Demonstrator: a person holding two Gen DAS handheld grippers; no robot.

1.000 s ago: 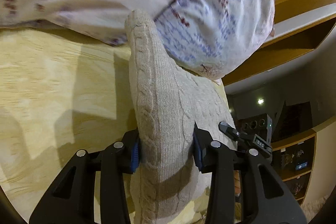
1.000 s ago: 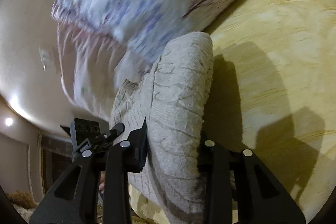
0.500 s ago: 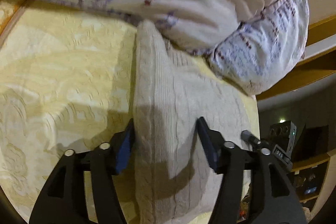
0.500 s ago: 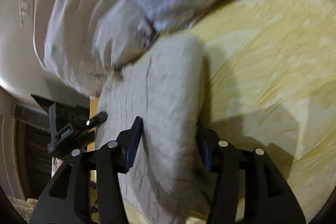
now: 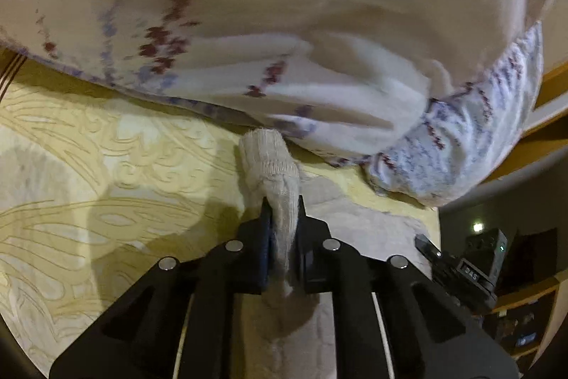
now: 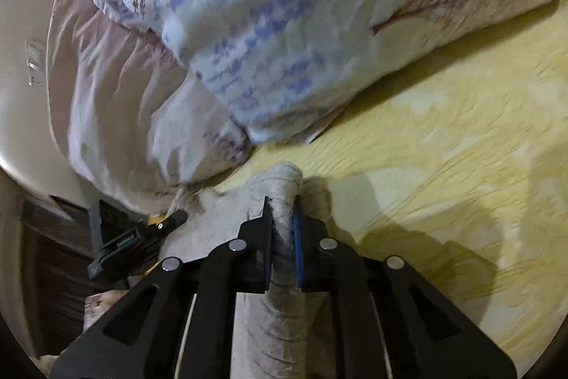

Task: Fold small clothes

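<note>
Left hand-held gripper (image 5: 283,201): fingers drawn together, clamped on a bunched fold of the beige knit garment (image 5: 273,173). The pinched fold stands up between the pads; its ribbed edge pokes out just beyond the fingertips. The rest of the knit lies flat below and to the right of this gripper, on the yellow patterned bedspread (image 5: 106,173).

Right hand-held gripper (image 6: 282,201): likewise closed tight on a roll of the same beige knit garment (image 6: 284,180). A blue pad edge shows against the cloth on the right finger. The cloth runs back under the gripper body toward the camera and spreads out to its left.

Each wrist view catches the other gripper off to the side: a black tip at lower right in the left view, at lower left in the right view. Both sit over the garment.

Bedspread (image 6: 443,166) extends to the right of the right gripper, with gripper shadows on it.

Beyond both fingertips, touching or just past the garment's edge: floral pillows (image 5: 284,41), white with purple and dark red sprigs (image 6: 284,23). Somewhat motion-blurred.

Far right in the left view: a wooden bed frame (image 5: 550,84) and dark shelving (image 5: 525,318).
</note>
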